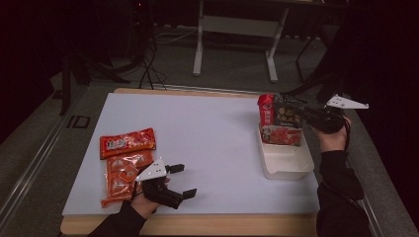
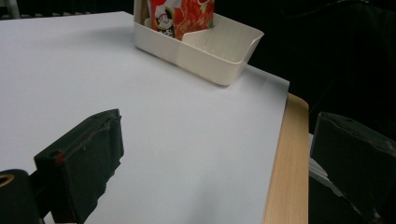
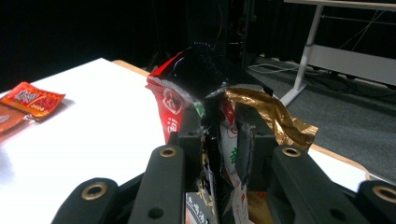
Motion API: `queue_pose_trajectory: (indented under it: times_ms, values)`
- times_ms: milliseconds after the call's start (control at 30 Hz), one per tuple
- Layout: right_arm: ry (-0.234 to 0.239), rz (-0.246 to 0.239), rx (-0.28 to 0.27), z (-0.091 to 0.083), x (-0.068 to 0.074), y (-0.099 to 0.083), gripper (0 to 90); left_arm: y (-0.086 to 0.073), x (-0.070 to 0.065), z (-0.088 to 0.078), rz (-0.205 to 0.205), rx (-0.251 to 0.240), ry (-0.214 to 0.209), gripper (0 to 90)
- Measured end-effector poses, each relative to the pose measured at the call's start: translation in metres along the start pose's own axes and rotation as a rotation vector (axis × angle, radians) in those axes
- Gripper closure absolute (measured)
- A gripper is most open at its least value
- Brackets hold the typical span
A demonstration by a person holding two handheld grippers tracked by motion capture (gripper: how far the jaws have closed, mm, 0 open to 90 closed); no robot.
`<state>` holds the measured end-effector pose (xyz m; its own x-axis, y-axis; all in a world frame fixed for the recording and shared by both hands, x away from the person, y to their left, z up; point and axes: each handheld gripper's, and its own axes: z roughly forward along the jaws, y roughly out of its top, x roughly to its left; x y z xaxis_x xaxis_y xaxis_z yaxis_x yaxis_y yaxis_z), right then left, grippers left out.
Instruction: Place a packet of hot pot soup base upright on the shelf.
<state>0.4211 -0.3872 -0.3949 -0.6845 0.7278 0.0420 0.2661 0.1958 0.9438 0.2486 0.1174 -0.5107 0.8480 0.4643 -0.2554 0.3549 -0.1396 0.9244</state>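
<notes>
The table (image 1: 207, 224) has a wooden top with rounded corners, covered almost fully by a white sheet (image 1: 207, 143); bare wood shows along the near and far edges. Two orange-red snack packets lie flat near the sheet's left edge: one (image 1: 127, 142) farther from the person, the other (image 1: 123, 175) just nearer, their edges touching or overlapping. A cream plastic tray (image 1: 286, 160) sits near the right edge.

Dim lab or test room, white-topped bench (image 1: 207, 128) with wooden edge mid-frame, grey carpeted floor (image 1: 237, 59) beyond, white-legged desk frame (image 1: 236, 27) at top centre, loose cables (image 1: 148, 59) trailing at upper left, dark surroundings
</notes>
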Motion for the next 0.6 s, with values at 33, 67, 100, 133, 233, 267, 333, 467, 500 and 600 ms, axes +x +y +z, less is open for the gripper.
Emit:
queue_pose_trajectory:
  times_ms: [33, 67, 100, 133, 233, 267, 333, 467, 500, 600]
  values:
    - [-0.003, 0.003, -0.004, -0.001, 0.000, -0.001, 73.9, 0.000, 0.000, 0.000, 0.001, 0.002, -0.001, 2.9]
    - [-0.003, 0.004, -0.011, -0.002, 0.000, -0.002, 73.8, 0.000, 0.000, 0.000, 0.000, 0.003, -0.002, 2.9]
    - [-0.002, 0.004, -0.016, -0.003, 0.000, -0.004, 73.8, -0.001, 0.001, 0.000, -0.001, 0.006, -0.003, 2.9]
    - [0.003, 0.008, -0.018, -0.004, -0.001, -0.006, 73.6, -0.001, 0.001, 0.000, -0.002, 0.006, -0.003, 2.9]
    - [0.003, 0.019, -0.002, -0.005, -0.003, -0.013, 73.4, -0.001, 0.001, 0.000, -0.009, 0.005, -0.002, 3.0]
    - [0.009, 0.029, 0.005, -0.005, -0.004, -0.017, 73.2, -0.001, 0.001, 0.001, -0.007, 0.008, -0.003, 3.0]
    - [0.013, 0.041, -0.013, -0.008, -0.007, -0.026, 73.0, -0.002, 0.002, 0.001, -0.003, 0.009, -0.001, 2.9]
    - [-0.011, 0.063, -0.022, -0.017, -0.012, -0.039, 72.8, -0.002, 0.000, 0.003, -0.005, 0.001, -0.003, 2.9]
    - [-0.019, 0.069, -0.017, -0.019, -0.014, -0.041, 72.8, -0.002, 0.000, 0.003, -0.004, 0.000, -0.008, 2.9]
    - [-0.021, 0.094, -0.017, -0.024, -0.017, -0.046, 71.6, -0.002, -0.001, 0.003, 0.004, 0.002, -0.012, 3.0]
